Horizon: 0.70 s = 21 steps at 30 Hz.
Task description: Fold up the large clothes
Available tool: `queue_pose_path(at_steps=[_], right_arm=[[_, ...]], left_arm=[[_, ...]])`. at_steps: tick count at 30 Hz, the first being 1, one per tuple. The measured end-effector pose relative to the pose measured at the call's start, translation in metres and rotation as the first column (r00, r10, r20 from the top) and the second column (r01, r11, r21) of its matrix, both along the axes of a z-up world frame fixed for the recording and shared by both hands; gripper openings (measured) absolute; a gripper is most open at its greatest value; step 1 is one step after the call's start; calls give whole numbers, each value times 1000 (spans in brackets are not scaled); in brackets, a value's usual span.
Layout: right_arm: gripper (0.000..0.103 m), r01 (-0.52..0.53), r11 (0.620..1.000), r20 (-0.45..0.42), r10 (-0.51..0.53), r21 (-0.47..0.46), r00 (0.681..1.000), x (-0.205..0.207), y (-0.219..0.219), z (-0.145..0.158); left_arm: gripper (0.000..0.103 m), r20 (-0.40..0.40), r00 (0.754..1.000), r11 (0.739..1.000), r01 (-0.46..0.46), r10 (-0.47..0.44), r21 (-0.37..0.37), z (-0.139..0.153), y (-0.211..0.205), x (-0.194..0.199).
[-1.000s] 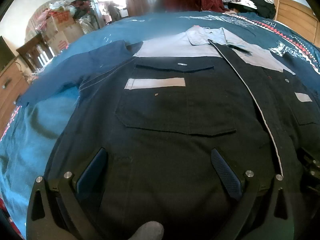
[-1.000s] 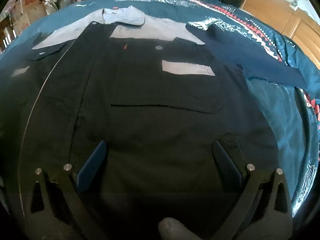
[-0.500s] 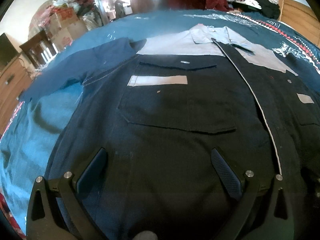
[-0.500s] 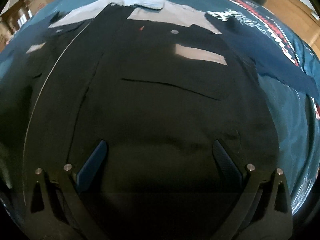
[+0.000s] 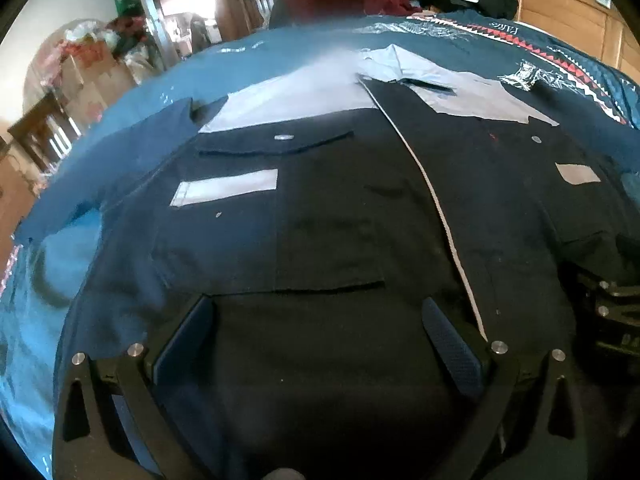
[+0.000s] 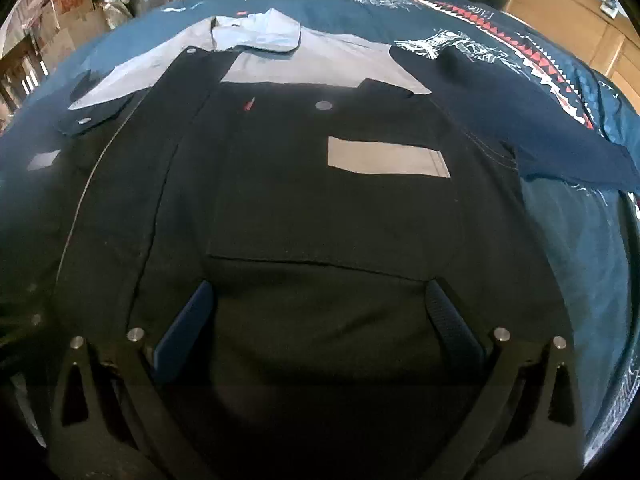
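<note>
A large dark work jacket (image 5: 340, 240) with a grey collar (image 6: 256, 34) lies spread flat, front up, on a blue bedspread (image 5: 280, 52). The left gripper (image 5: 320, 344) hangs over the jacket's near left half, jaws wide apart, holding nothing. The right gripper (image 6: 324, 320) hangs over the near right half, equally wide and empty. Far left, cardboard boxes (image 6: 76, 12) stand heaped with clutter.
</note>
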State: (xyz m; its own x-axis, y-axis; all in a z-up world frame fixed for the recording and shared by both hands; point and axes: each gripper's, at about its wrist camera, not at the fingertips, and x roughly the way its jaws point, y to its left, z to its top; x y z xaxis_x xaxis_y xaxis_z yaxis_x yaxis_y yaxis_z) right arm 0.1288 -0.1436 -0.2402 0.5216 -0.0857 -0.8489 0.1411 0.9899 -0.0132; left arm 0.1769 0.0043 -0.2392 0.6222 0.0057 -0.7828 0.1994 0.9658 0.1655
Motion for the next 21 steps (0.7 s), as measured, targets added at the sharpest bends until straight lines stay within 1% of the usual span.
queue_pose_path(at_steps=[4,8,13,15,18,21], right_arm=[[103,1,1000,27,-1,-5,1000,-1,0,-2],[103,1,1000,34,-1,-2,999,0,-4,-1],[103,-8,1000,27,8,-7,1000,0,-4,1],[103,-14,1000,20,14,-14,1000,1,-3,3],[103,-21,999,9,22,-35,1000,1,-2,8],[103,-16,998,13,17,-67,1000,-3,0,17]], left_arm=[[103,7,1000,1000,2,-2,-12,-1,4,-2],[103,1,1000,1000,4,-4,-18,-1,6,-3],[103,-14,1000,1000,4,-4,11,1,2,-4],[103,-15,1000,1000,10,-10,11,3,2,-4],[103,-36,999,1000,-13,12,-19,13,5,-2],[102,-4,999,999,-50,49,-19,32,4,-8]])
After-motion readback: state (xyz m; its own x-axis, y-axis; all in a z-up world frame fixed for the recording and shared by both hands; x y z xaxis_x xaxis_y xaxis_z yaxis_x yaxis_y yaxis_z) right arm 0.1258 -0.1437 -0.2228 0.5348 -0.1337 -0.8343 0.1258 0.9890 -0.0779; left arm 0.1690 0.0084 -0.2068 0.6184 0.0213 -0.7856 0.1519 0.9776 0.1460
